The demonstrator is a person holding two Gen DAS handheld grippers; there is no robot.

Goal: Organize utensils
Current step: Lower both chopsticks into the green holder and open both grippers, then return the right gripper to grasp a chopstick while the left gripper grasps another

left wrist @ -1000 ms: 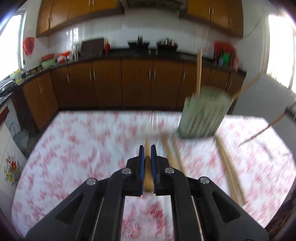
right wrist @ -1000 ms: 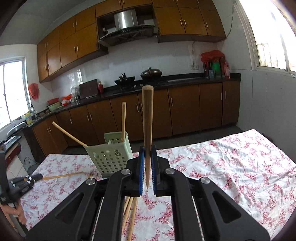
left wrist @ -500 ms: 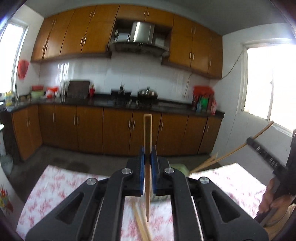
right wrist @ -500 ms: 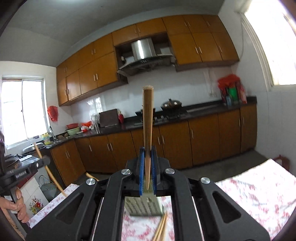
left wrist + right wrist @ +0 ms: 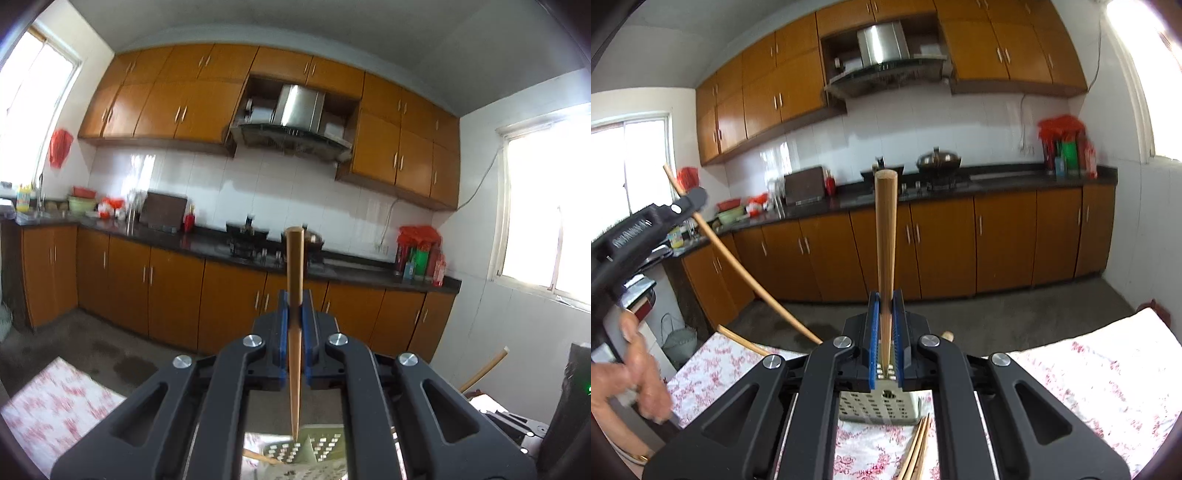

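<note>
My left gripper (image 5: pixel 294 314) is shut on a wooden chopstick (image 5: pixel 294 280) held upright, its thin tip just above the pale green perforated utensil holder (image 5: pixel 314 448). My right gripper (image 5: pixel 885 314) is shut on another wooden chopstick (image 5: pixel 885 236), also upright, its tip over the same holder (image 5: pixel 882 406). In the right wrist view the left gripper (image 5: pixel 646 225) shows at the left with its chopstick (image 5: pixel 738 266) slanting down toward the holder. Loose chopsticks (image 5: pixel 918 443) lie on the cloth beside the holder.
The table carries a white cloth with red flowers (image 5: pixel 1071 387). Another chopstick (image 5: pixel 738 338) leans out of the holder. Brown kitchen cabinets and a dark counter (image 5: pixel 166 236) run along the back wall. A person's hand (image 5: pixel 635 369) grips the left tool.
Both grippers tilted upward and moved over the holder, so the table has mostly left the left view. The two chopsticks stay clamped and upright, their tips now close above the holder.
</note>
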